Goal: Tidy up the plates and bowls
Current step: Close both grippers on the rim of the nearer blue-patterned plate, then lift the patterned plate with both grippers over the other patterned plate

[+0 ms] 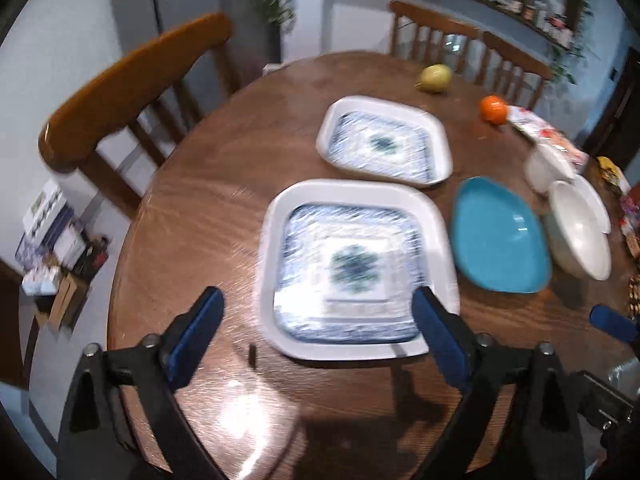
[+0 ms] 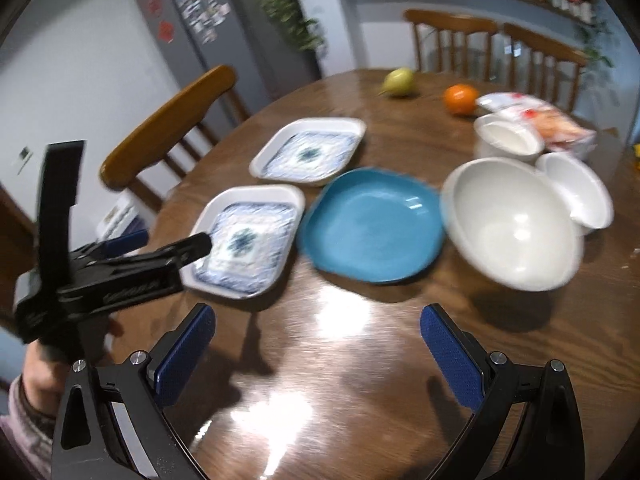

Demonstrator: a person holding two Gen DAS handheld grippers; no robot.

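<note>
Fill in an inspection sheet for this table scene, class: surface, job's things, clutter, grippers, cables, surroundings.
Surface: round wooden table, glossy with glare.
Job's things: two patterned square plates, a blue plate, a large white bowl, two smaller white bowls, all apart or only overlapping in view.
Clutter: pear, orange, snack packets.
Grippers: left gripper and right gripper both open, holding nothing.
Cables: nothing seen.
Surroundings: wooden chairs, fridge, shelves, plants.
</note>
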